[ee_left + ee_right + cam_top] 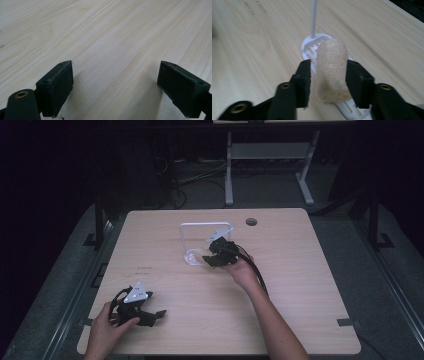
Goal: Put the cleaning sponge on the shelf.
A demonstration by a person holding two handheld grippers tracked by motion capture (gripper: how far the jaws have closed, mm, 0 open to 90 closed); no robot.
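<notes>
Right tongs (328, 77) at mid-worktop, pinching a beige bread-like roll (332, 70) just above a white slotted rack (313, 47) with a thin upright frame. Left tongs (115, 87) spread wide over bare light-wood worktop (105, 37), near left corner.

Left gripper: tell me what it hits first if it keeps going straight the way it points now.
Probably just the bare table. The left gripper has its jaws wide apart with nothing between them, angled down at wood; nothing stands in its line as far as its view shows.

White rack (313, 47) base partly hidden behind beige roll (332, 68)
</notes>
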